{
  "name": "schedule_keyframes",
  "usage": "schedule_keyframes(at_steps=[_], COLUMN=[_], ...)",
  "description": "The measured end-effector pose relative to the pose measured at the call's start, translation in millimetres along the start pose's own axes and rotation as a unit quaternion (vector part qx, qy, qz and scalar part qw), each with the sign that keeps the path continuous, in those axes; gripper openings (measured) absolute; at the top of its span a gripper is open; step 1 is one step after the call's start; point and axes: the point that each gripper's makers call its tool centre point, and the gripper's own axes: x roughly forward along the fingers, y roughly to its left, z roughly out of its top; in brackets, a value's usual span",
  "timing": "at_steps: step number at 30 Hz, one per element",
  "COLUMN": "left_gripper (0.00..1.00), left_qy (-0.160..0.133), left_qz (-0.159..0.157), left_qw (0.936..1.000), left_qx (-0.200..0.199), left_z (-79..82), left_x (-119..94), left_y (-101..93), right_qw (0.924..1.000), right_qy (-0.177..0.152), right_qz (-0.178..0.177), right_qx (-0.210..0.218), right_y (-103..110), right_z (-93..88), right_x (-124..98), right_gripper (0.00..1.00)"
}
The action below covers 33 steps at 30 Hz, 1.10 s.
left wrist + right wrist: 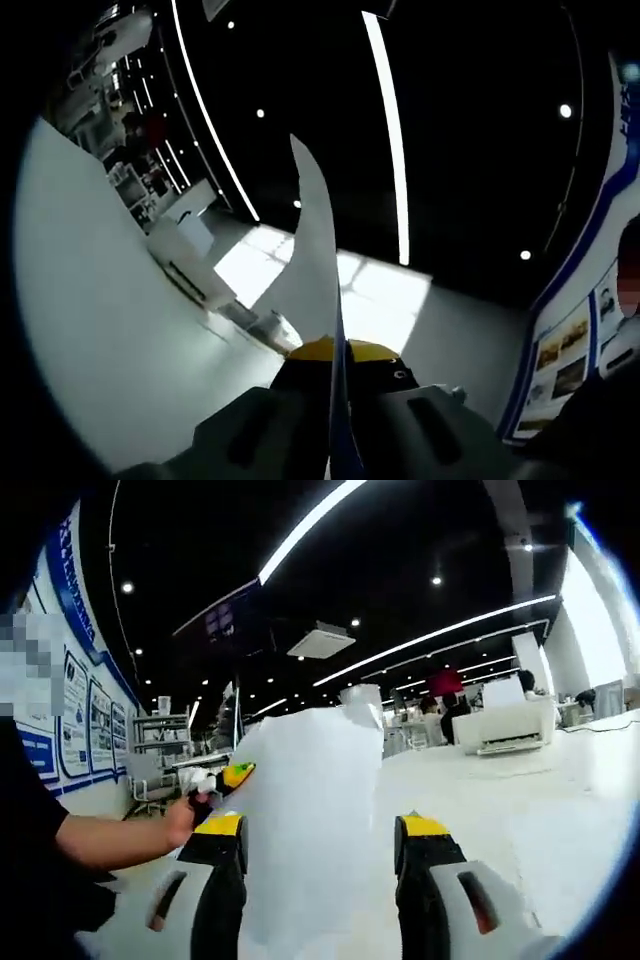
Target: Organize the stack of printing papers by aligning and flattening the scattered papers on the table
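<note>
Two grippers hold the stack of printing papers (pixel 305 820) lifted above the white table (pixel 520 810). The left gripper (pixel 335 385) pinches the stack edge-on between pressed-together jaws. In the right gripper view, the right gripper (pixel 320 845) has spread jaws flanking the sheets, with the other gripper and a hand (pixel 185 820) at their far edge.

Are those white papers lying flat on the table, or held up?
Held up. In the right gripper view the papers stand upright between its open jaws; in the left gripper view the jaws pinch the papers' edge, which rises toward the ceiling.
</note>
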Motion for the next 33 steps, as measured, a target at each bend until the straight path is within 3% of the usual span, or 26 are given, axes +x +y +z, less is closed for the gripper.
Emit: schedule_keyframes(at_steps=[4,12,18,24,27,30,33], left_gripper=[0.06,0.06,0.06,0.06,0.06,0.06,0.06], left_qy=[0.007,0.011,0.01,0.011,0.008,0.008,0.0], left_qz=[-0.004,-0.012,-0.013,-0.002,0.003,0.005,0.009], left_qw=[1.0,0.9999,0.9999,0.9999,0.9999,0.9999,0.9999], left_qx=[-0.002,-0.003,-0.003,0.004,0.006,0.008,0.006], left_z=[-2.0,-3.6,-3.2,-3.5,-2.8,-2.5,0.1], left_x=[1.5,2.5,2.4,2.7,2.0,2.0,1.1], left_y=[-0.1,-3.9,-4.3,-0.1,1.4,1.9,3.5], right_qw=[0.9988,0.9962,0.9915,0.9895,0.9828,0.9735,0.9718], right_qy=[0.017,0.06,0.08,0.05,0.023,0.031,0.053], right_qz=[0.037,0.056,0.08,0.104,0.14,0.192,0.197], right_qx=[0.028,0.03,0.064,0.088,0.117,0.121,0.118], right_y=[-2.5,-9.6,-5.0,1.7,12.8,33.3,41.0], right_z=[0.6,-9.6,-16.6,5.8,24.1,24.1,10.9], right_x=[19.0,35.7,27.4,11.0,2.7,-2.0,0.1], right_gripper=[0.56,0.54,0.22,0.11,0.06,0.0,0.0])
